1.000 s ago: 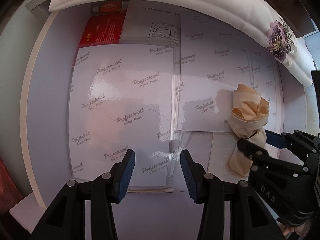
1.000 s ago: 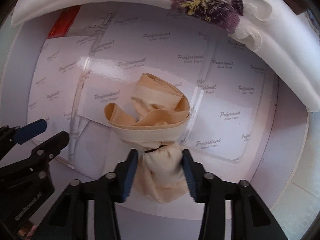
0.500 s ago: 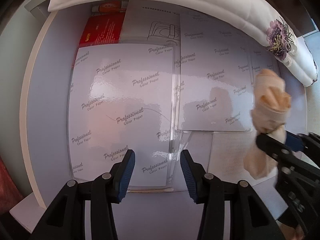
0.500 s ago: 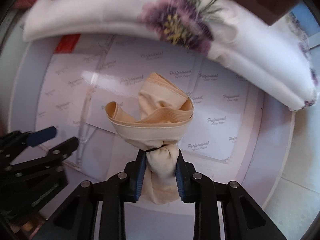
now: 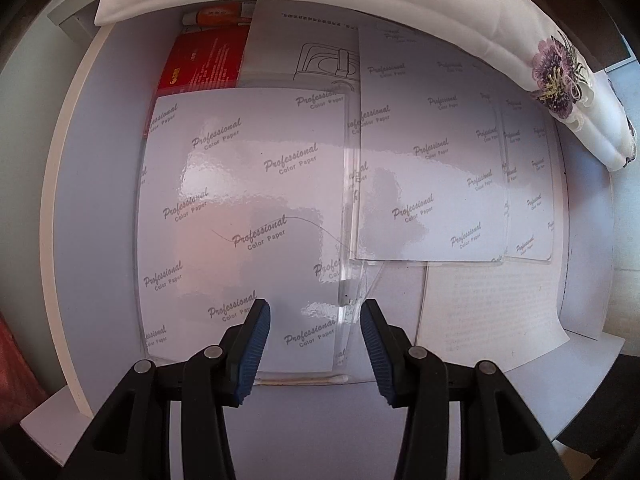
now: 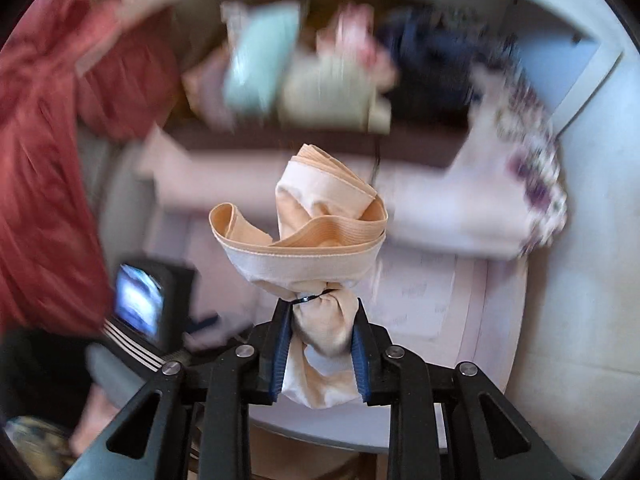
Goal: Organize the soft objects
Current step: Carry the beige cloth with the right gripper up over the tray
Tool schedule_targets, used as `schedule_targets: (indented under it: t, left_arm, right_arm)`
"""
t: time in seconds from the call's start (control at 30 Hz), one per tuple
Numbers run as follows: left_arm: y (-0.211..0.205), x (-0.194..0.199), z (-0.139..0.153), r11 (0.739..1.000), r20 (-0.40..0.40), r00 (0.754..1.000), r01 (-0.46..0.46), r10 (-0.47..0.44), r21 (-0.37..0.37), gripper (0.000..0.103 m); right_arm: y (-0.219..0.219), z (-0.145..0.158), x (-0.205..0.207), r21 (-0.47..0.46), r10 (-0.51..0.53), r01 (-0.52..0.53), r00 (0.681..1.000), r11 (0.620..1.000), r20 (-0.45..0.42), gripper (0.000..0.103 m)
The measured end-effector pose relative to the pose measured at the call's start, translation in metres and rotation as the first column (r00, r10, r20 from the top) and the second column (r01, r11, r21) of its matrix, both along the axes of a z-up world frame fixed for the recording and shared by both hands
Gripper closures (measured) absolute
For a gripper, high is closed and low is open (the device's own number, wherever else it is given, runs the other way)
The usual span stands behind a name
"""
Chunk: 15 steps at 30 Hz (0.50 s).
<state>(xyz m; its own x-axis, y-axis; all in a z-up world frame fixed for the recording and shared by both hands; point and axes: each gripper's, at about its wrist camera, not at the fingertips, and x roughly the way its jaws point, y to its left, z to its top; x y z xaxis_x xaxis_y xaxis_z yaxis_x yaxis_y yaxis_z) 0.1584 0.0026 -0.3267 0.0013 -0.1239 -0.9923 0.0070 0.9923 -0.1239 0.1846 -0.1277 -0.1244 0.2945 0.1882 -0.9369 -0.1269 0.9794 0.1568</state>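
Observation:
A beige fabric bundle point(image 6: 304, 232), tied with a thin black band, hangs in the air in the right wrist view. My right gripper point(image 6: 322, 340) is shut on its knotted lower end, well above the white table. The bundle does not show in the left wrist view. My left gripper point(image 5: 316, 344) points straight down at glossy paper sheets point(image 5: 248, 200), open with nothing between its fingers. A folded white cloth with a purple embroidered flower point(image 5: 556, 76) lies along the table's far edge and shows blurred in the right wrist view point(image 6: 520, 200).
A blurred shelf beyond the table holds several soft items, among them a pale blue one point(image 6: 260, 64) and a dark blue one point(image 6: 432, 64). Red fabric point(image 6: 40, 160) hangs at the left. A red packet point(image 5: 200, 64) and a cotton swab point(image 5: 300, 380) lie on the table.
My right gripper closed on the beige bundle and lifted it off the sheets, out of the left wrist view. Its view now tilts up to the shelf. The left gripper has not moved.

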Motion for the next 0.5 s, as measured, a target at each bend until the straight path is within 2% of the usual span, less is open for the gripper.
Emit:
schedule_targets:
  t: [0.13, 0.23, 0.4, 0.5]
  left_arm:
    - [0.000, 0.000, 0.000, 1.000, -0.002, 1.000, -0.002, 0.002, -0.001, 0.056]
    - [0.000, 0.000, 0.000, 1.000, -0.001, 1.000, -0.002, 0.002, -0.001, 0.056]
    - [0.001, -0.001, 0.000, 1.000, -0.005, 1.000, -0.007, 0.007, -0.003, 0.056]
    - [0.002, -0.001, 0.001, 1.000, -0.007, 1.000, -0.014, 0.014, -0.006, 0.056]
  right_arm:
    - [0.000, 0.045, 0.022, 0.003, -0.031, 0.031, 0.991, 1.000, 0.127, 0.076]
    - [-0.001, 0.058, 0.053, -0.042, -0.046, 0.054, 0.984, 0.998, 0.174, 0.075]
    - [-0.003, 0.057, 0.108, -0.129, -0.013, 0.041, 0.977, 0.991, 0.211, 0.075]
    - [0.007, 0.039, 0.125, -0.219, 0.023, 0.022, 0.979, 0.975, 0.200, 0.075]
